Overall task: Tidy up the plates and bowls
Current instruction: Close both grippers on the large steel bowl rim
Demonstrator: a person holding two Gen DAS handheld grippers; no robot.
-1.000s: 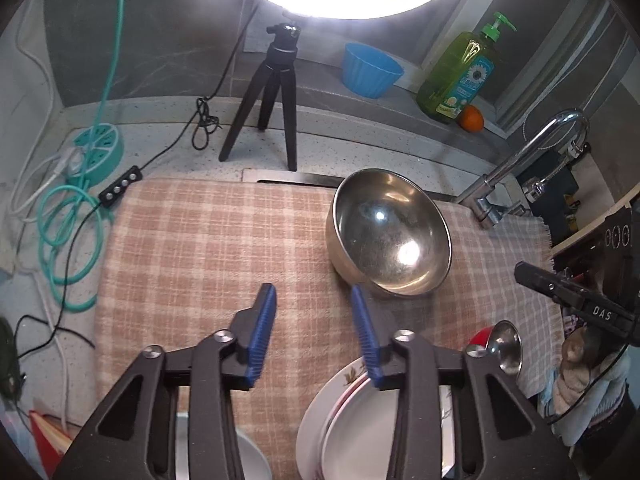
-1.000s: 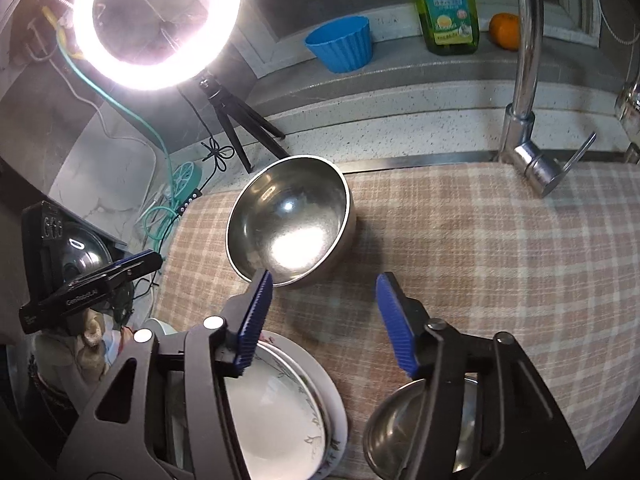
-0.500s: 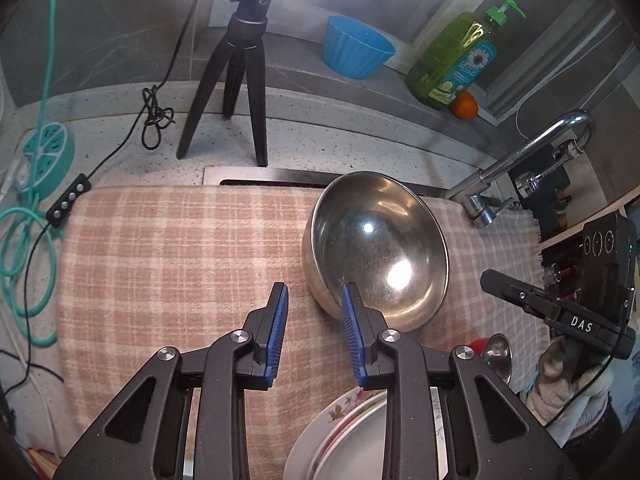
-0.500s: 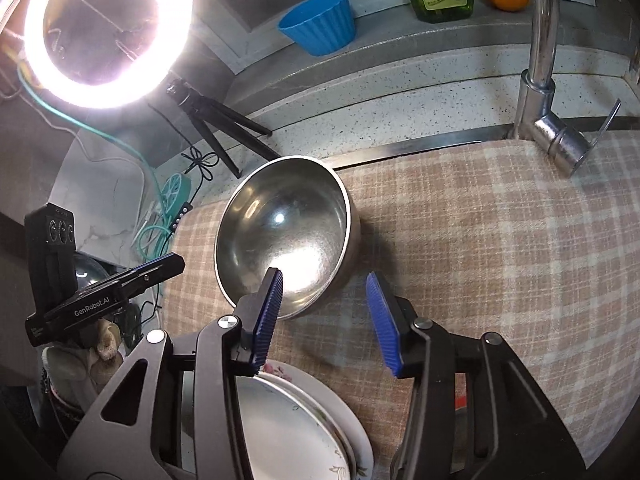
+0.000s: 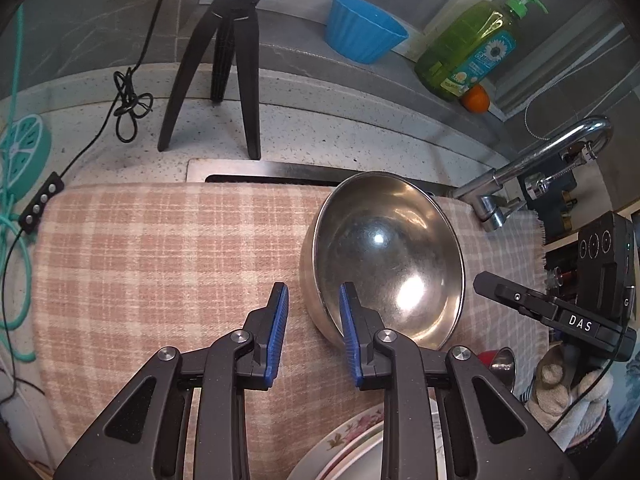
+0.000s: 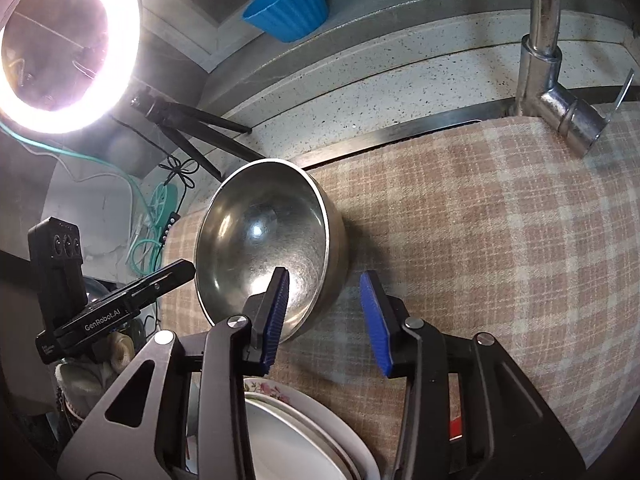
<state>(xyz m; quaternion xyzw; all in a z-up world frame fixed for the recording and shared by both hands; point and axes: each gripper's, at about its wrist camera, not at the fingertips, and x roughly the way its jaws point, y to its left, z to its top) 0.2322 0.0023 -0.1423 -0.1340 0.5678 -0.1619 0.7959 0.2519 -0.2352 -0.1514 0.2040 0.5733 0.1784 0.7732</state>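
Checked cloth spreads over the counter, and on it sits the steel bowl, tipped on its side, mouth facing both cameras; being round, it has no long axis. Left gripper straddles the bowl's left rim, one finger inside, one outside, jaws closing, pads not yet pressing. Right gripper straddles the opposite rim, jaws closing too, gap on both sides of the wall. Flowered plates are stacked near the front edge, below the grippers.
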